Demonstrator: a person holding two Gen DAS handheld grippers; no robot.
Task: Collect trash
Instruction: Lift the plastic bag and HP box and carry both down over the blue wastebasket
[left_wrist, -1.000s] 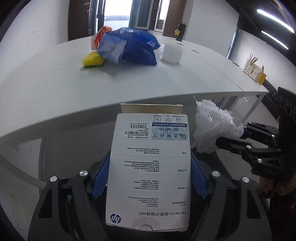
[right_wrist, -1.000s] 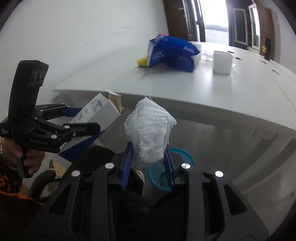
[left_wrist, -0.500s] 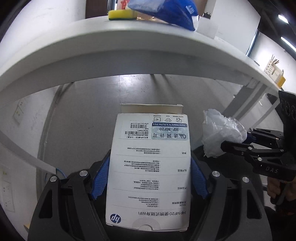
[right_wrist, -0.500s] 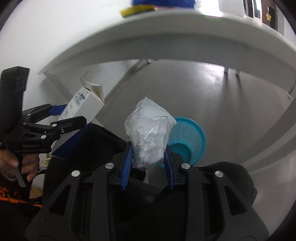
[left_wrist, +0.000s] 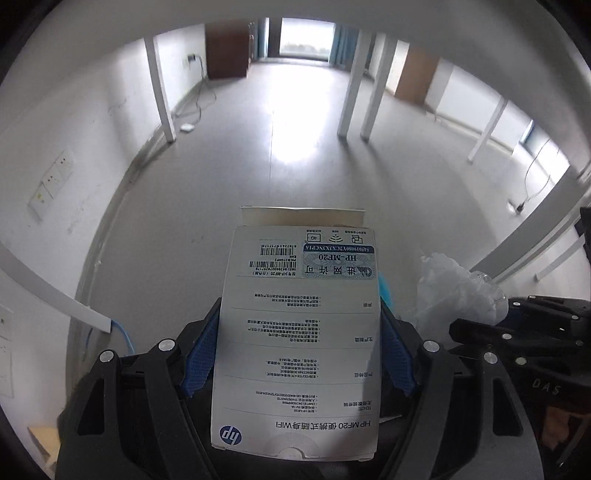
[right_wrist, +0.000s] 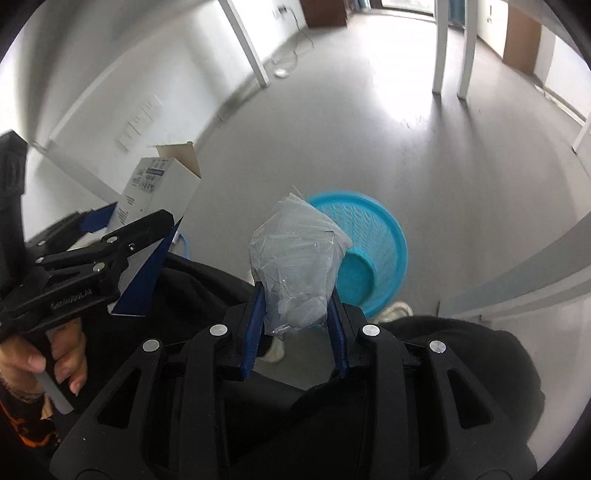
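While clamped in the left claw (left_wrist: 299, 354), HP MF20 box (left_wrist: 299, 332); crumpled plastic (right_wrist: 295, 269) in right claw (right_wrist: 295, 321)

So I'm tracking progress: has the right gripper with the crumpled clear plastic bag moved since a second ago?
Yes. The right gripper dropped from tabletop level to under the table, above the blue plastic basket.

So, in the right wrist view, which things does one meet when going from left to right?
A hand on a handle → left gripper → white HP box → crumpled clear plastic held in the right gripper → blue basket on the floor.
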